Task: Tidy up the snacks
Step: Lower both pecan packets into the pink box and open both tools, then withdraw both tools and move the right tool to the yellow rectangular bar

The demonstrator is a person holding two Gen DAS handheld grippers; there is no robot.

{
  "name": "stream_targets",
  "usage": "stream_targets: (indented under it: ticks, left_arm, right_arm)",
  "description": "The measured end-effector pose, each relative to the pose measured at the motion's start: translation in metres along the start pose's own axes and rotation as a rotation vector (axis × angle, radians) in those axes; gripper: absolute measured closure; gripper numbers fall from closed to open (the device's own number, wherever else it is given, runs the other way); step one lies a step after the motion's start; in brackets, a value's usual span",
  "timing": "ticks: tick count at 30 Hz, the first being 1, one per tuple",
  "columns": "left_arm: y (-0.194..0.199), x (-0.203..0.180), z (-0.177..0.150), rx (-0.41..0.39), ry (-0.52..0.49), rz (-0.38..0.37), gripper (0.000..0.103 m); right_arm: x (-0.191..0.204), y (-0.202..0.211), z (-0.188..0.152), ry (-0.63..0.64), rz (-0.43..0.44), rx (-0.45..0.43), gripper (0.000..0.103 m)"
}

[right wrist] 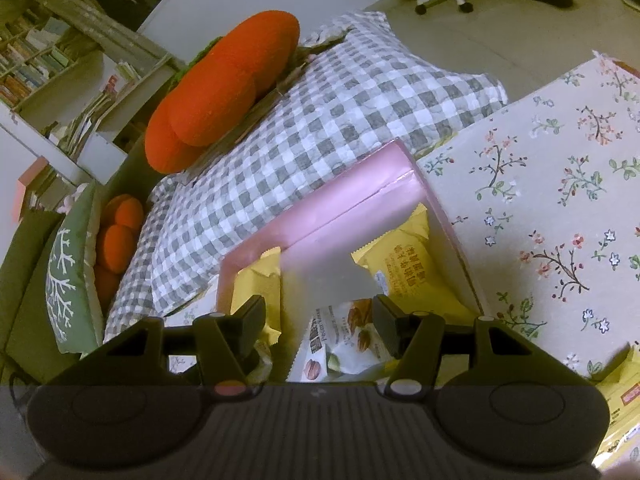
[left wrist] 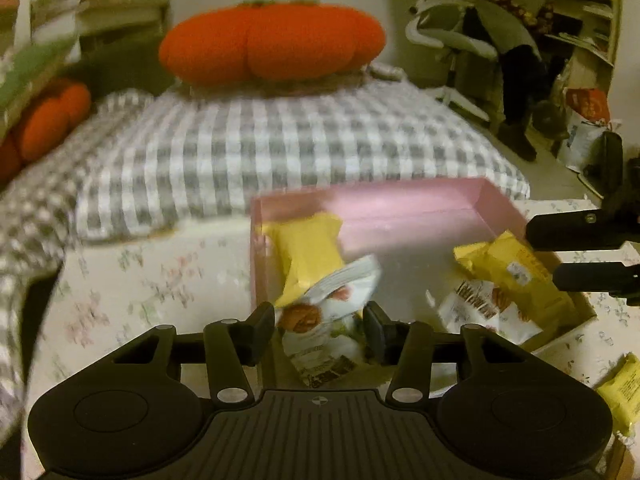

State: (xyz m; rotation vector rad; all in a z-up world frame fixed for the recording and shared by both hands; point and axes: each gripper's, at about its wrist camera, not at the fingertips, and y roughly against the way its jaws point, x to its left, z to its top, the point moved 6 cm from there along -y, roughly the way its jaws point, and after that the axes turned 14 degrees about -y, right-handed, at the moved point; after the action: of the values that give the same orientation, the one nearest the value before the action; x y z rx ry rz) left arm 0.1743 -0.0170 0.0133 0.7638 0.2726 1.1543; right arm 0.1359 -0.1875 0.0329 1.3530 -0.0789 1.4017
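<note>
1. Your left tongs [left wrist: 319,330] are spread apart over the near left corner of the pink box [left wrist: 420,204]. A white snack packet [left wrist: 324,320] lies between the fingers, but the pads stand clear of it on both sides, so nothing is gripped.
2. That white packet rests in the box, overlapping a yellow snack packet [left wrist: 308,256] that leans along the left wall.
3. Your right tongs [right wrist: 319,322] are also released, fingers apart above the box. A second white snack packet [right wrist: 340,344] printed with nuts sits below and between them; the pads do not press on it.
4. In the left wrist view, the right tongs enter from the right edge, over the box's right side.
5. Beneath them, another yellow packet [right wrist: 404,268] lies inside the box, partly on that second white packet.
6. The pink box stands on the surface covered by a floral cloth [right wrist: 560,184], its far edge next to a grey checked cushion [left wrist: 280,136].
7. One more yellow packet [left wrist: 622,394] lies outside the box on the cloth, at the near right.
8. An orange pumpkin-shaped pillow [left wrist: 272,46] sits on the far end of the checked cushion.
</note>
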Motion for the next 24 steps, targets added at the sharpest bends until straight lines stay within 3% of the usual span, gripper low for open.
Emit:
stream_targets:
  ticks: [3,6,11,17,24]
  left_arm:
    - [0.014,-0.008,0.007,-0.041,-0.027,-0.051,0.031]
    - [0.024,-0.005,0.011,-0.049,-0.005,-0.069,0.03]
    - [0.038,0.016,0.007,-0.04,0.121,-0.095,0.03]
    - [0.037,0.023,-0.015,0.042,0.181,-0.095,0.03]
    - [0.059,0.019,-0.045,0.127,0.212,-0.066,0.029]
  right_arm:
    - [0.002,0.005,0.003,0.007,-0.001,-0.009,0.042]
    - [0.003,0.012,0.005,0.046,-0.038,-0.02,0.039]
    - [0.002,0.02,0.004,0.159,-0.155,-0.04,0.031]
    - [-0.007,0.037,0.003,0.177,-0.187,-0.03,0.026]
    - [-0.026,0.06,-0.006,0.226,-0.298,-0.029,0.022]
